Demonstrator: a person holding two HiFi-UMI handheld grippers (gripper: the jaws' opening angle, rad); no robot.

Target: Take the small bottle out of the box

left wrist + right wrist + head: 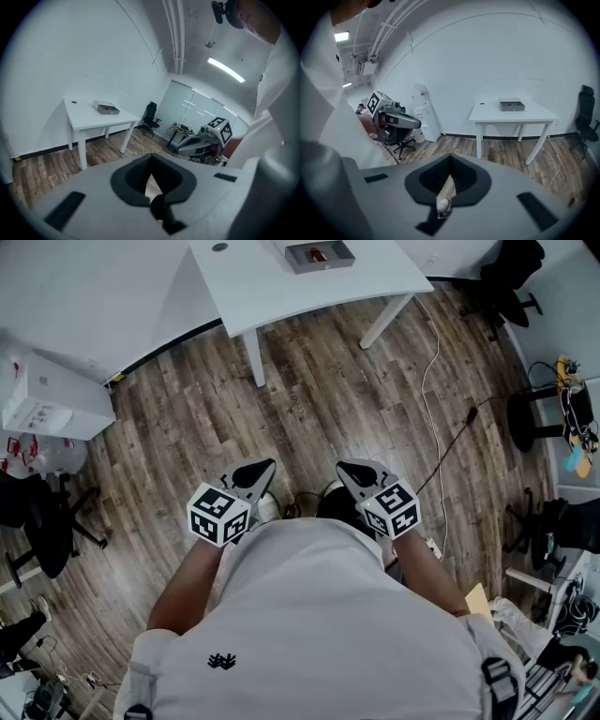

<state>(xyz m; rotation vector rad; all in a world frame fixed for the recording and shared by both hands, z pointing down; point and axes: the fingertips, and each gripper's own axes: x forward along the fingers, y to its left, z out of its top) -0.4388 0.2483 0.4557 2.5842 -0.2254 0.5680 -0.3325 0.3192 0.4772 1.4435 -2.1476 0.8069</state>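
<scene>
Floor (319,399): brown wood planks, streaky grain. Table (281,287): plain white. Wall (70,56) white too. Box (323,267) reads grey to me, with a small red thing (319,254) inside. Left gripper (265,468) and right gripper (345,468): pale grey shells, black pads. I note each cube (217,515) is patterned in black-and-white squares. Shirt (309,615): white, small black logo (221,661). Chair (42,531): black. Cable (424,390): white.

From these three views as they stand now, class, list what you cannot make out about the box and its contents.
Head view: box sits at the top edge; the red item inside is too small to identify.
Left gripper view: box is distant; its contents are only a red speck.
Right gripper view: box is seen side-on; its wall hides the contents.
</scene>
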